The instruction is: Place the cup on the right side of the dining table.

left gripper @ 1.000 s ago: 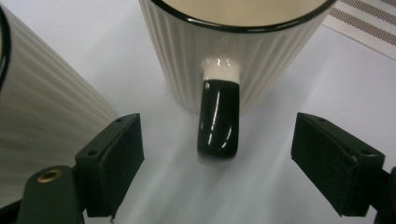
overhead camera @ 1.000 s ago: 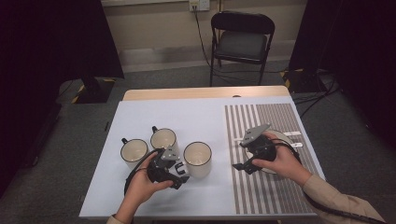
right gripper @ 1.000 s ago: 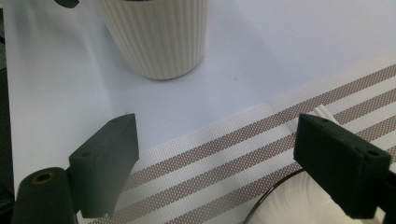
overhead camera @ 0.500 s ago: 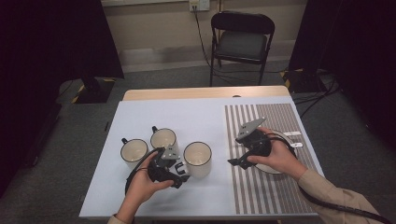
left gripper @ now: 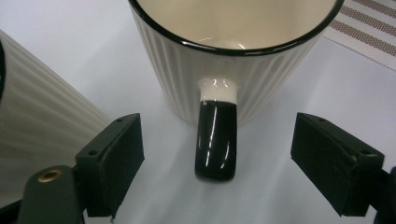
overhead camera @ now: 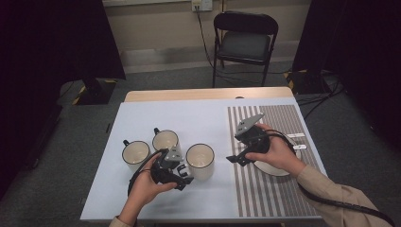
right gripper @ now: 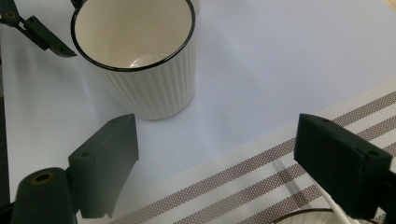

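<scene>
Left hand-held gripper (left gripper: 217,154) spread wide, black jaws flanking the dark handle (left gripper: 215,140) of the ribbed cream mug (overhead camera: 199,160) without touching it. Mug standing upright on the pale blue surface (overhead camera: 198,118), rightmost of three, just left of the striped placemat (overhead camera: 265,189), handle turned toward the person. Right hand-held gripper (overhead camera: 236,158) also wide, carrying nothing, hovering over the placemat's left edge and aimed at the same mug (right gripper: 140,60).

Likely trouble from here: jaws closing off-centre and pushing the glossy handle sideways, spinning the mug rather than gripping it. Handle slick and narrow, so a slip under the mug's weight on lifting, with the body tipping away from the pads. Neighbouring mug (left gripper: 42,121) very close at the left jaw's side, so a knock or a pinch against it on closing or swinging. Both grippers converging on one mug, so a risk of collision between them.

Hard to make out: the mug's base behind the handle in the left gripper view; the white plate (overhead camera: 274,165) largely under the right hand; small white items (overhead camera: 298,137) on the placemat too small to identify; rim of a round dish cut off at the bottom of the right gripper view.
</scene>
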Demonstrator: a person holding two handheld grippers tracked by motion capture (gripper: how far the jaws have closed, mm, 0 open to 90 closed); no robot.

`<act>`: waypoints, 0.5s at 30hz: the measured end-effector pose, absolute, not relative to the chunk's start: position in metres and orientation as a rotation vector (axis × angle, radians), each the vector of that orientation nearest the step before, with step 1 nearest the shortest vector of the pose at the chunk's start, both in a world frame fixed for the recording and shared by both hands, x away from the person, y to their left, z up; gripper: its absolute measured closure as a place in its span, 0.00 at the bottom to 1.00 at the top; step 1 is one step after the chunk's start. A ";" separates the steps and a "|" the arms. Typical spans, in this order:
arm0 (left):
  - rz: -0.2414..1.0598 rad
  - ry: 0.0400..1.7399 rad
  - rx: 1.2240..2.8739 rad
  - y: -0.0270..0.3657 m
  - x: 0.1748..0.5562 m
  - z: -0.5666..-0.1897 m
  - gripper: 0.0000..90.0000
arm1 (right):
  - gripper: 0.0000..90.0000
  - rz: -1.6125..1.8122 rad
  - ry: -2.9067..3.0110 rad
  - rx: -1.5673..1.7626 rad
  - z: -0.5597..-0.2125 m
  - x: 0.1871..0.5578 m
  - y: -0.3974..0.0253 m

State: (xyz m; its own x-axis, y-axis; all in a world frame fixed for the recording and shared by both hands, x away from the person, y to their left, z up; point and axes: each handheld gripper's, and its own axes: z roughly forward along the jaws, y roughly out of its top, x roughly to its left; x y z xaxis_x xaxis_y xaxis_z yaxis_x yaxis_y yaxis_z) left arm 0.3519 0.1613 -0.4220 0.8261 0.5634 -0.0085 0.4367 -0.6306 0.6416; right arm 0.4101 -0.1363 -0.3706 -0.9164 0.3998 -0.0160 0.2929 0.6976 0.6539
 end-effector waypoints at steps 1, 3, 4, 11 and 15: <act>0.255 0.732 2.349 0.161 0.352 -0.422 0.19 | 0.15 1.017 2.749 0.575 -0.370 0.411 -0.135; 0.249 0.735 2.343 0.163 0.352 -0.421 0.19 | 0.15 1.019 2.750 0.572 -0.370 0.412 -0.133; 0.249 0.735 2.343 0.163 0.352 -0.421 0.19 | 0.15 1.019 2.750 0.572 -0.370 0.412 -0.133; 0.273 0.717 2.340 0.164 0.352 -0.422 0.26 | 0.15 1.020 2.756 0.581 -0.367 0.415 -0.126; 0.269 0.716 2.338 0.165 0.351 -0.423 0.31 | 0.15 1.016 2.752 0.590 -0.366 0.417 -0.122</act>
State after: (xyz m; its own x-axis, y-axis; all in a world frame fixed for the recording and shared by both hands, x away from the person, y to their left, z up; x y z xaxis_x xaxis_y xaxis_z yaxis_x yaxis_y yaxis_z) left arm 0.3512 0.1653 -0.4229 0.8283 0.5603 0.0017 0.4224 -0.6264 0.6551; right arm 0.4171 -0.1221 -0.3657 -0.9116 0.4111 -0.0030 0.3104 0.6932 0.6504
